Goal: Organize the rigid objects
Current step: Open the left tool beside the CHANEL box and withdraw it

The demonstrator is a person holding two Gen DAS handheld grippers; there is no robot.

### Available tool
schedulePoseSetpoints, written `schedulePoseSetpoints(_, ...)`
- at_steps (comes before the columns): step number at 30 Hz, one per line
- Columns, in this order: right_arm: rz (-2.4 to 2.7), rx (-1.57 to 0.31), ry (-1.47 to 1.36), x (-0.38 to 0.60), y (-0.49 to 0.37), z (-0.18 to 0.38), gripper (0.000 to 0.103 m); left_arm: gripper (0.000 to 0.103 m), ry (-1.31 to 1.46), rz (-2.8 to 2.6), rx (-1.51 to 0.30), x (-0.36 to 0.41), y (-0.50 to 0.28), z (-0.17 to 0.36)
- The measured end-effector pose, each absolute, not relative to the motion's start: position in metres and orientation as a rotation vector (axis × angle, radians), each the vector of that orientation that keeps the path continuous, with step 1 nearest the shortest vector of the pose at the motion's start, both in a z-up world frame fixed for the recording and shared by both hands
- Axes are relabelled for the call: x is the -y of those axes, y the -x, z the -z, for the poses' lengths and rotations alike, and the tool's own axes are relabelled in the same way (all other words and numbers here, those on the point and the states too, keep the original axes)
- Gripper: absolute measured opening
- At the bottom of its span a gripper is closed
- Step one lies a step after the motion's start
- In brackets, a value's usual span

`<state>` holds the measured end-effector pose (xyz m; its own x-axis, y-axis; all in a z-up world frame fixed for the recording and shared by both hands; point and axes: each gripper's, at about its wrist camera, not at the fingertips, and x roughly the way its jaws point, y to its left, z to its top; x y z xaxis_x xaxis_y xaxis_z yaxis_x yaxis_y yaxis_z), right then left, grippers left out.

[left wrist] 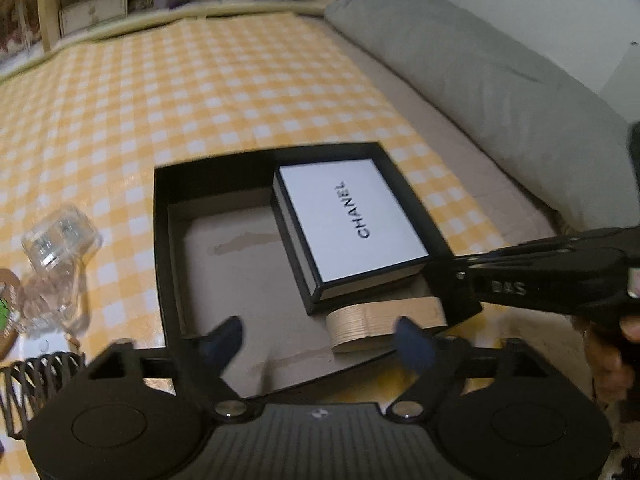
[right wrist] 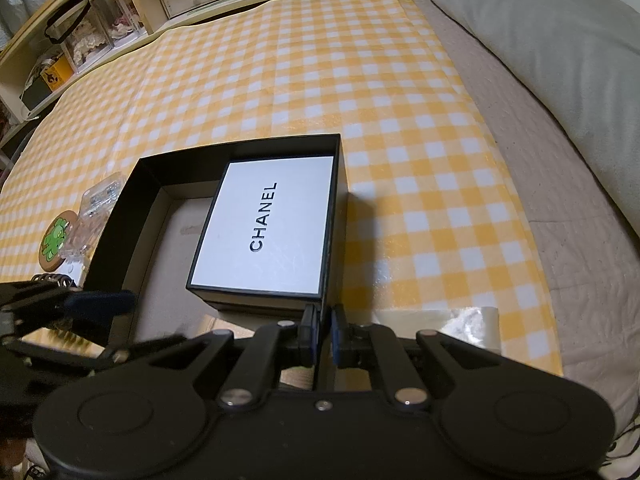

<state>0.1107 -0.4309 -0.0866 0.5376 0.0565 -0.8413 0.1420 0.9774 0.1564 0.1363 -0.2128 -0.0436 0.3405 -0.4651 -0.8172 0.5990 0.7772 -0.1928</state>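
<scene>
Black tray box (left wrist: 168,240) sits on the yellow checked cloth (left wrist: 200,100) over the bed, straight ahead of the left tool (left wrist: 320,340). From the left wrist view, that tool's jaws stand wide apart with nothing between them, hanging over the near end of the tray. Just past its right finger lies a beige wooden piece (left wrist: 384,320), and beyond that the white CHANEL box (left wrist: 352,220), both inside the tray. Off to its left, outside, is a clear plastic item (left wrist: 60,236).

From the right wrist view, the right tool (right wrist: 323,336) is clamped shut on the tray's near right wall, pinning it. The CHANEL box (right wrist: 268,224) is right ahead of it, tucked against that wall.

My guess: next pickup is the clear item. Keep the right clamp steady so the tray doesn't skid on the cloth, and drop stuff into the bare left half.
</scene>
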Motion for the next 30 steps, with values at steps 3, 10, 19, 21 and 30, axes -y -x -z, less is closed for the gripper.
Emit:
schedulePoseSetpoints(3, 0.051, -1.003, -0.218, 0.430, -0.110, 0.087, 0.007, 0.099, -0.152, 0.711, -0.974, 0.209, -0.127, 0.035)
schedulePoseSetpoints(10, 0.051, -1.003, -0.217, 0.431, -0.110, 0.087, 0.008, 0.103, -0.147, 0.718, -0.920, 0.203, -0.111, 0.019)
schedulePoseSetpoints(19, 0.051, -1.004, -0.215, 0.431, -0.110, 0.086, 0.008, 0.103, -0.135, 0.701, -0.850, 0.187, -0.096, 0.002)
schedulePoseSetpoints(21, 0.052, -1.003, -0.215, 0.431, -0.110, 0.086, 0.008, 0.103, -0.127, 0.698, -0.835, 0.179, -0.094, -0.002)
schedulePoseSetpoints(30, 0.063, -0.998, -0.186, 0.427, -0.111, 0.084, 0.007, 0.103, -0.093, 0.593, -0.755, 0.118, -0.114, -0.022)
